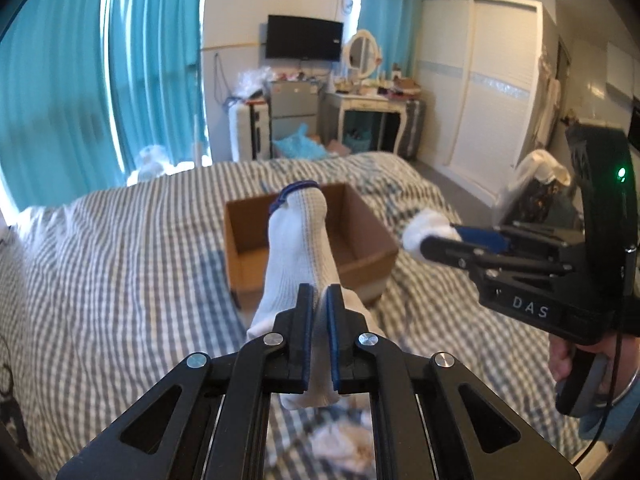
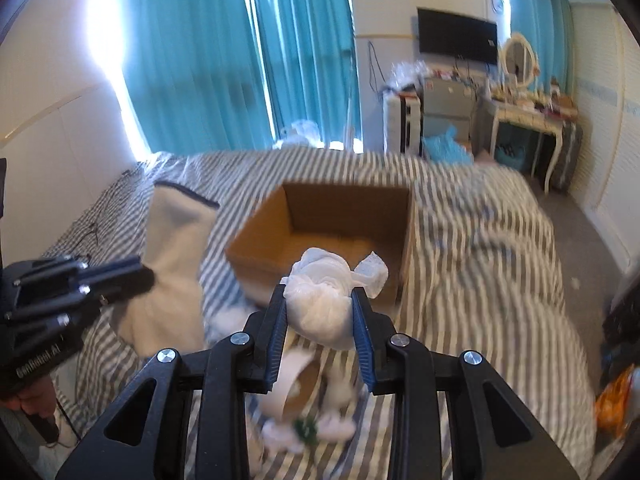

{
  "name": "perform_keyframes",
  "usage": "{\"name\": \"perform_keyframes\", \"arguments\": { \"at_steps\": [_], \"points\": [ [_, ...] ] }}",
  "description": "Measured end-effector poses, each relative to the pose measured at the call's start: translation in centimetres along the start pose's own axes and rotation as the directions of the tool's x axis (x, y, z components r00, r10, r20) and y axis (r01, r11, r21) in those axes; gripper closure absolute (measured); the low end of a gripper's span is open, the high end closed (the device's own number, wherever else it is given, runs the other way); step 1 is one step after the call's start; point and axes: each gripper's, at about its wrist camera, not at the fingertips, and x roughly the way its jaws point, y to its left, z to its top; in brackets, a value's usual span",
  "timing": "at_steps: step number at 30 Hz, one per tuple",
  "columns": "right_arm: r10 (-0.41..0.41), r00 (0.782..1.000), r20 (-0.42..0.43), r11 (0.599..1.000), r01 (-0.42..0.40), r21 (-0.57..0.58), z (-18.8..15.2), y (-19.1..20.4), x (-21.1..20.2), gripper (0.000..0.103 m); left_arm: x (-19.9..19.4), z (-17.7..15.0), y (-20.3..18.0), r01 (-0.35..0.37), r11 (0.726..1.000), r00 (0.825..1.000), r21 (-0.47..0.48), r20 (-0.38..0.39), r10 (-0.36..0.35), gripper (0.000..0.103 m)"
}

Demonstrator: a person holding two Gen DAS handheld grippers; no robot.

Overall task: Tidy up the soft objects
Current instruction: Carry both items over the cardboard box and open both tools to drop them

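My left gripper (image 1: 319, 300) is shut on a white sock with a blue cuff (image 1: 298, 240) and holds it up in front of an open cardboard box (image 1: 372, 232) on the bed. My right gripper (image 2: 320, 304) is shut on a crumpled white bundle (image 2: 324, 292) above the near edge of the same box (image 2: 400, 232). In the left wrist view the right gripper (image 1: 424, 240) is at the right with the white bundle (image 1: 420, 228) at its tips. In the right wrist view the left gripper (image 2: 140, 276) is at the left with the sock (image 2: 172, 264).
The bed has a grey-striped duvet (image 1: 100, 264). Several small soft items and a tape roll (image 2: 292, 392) lie on it near me. Teal curtains, a dresser (image 1: 372, 108), a TV and a white wardrobe stand beyond the bed.
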Motion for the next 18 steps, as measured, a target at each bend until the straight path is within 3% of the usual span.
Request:
{"name": "perform_keyframes", "arguments": {
  "at_steps": [8, 18],
  "points": [
    [-0.016, 1.0, 0.011, 0.997, 0.016, -0.074, 5.9, -0.2, 3.7, 0.073, 4.0, 4.2, 1.9, -0.009, 1.0, 1.0, -0.015, 0.017, 0.01, 0.097],
    [-0.016, 0.998, -0.061, 0.998, 0.013, -0.054, 5.1, -2.6, 10.7, 0.073, 11.9, 4.6, 3.2, -0.032, 0.999, 0.997, -0.006, -0.069, 0.031, 0.097]
  ]
}}
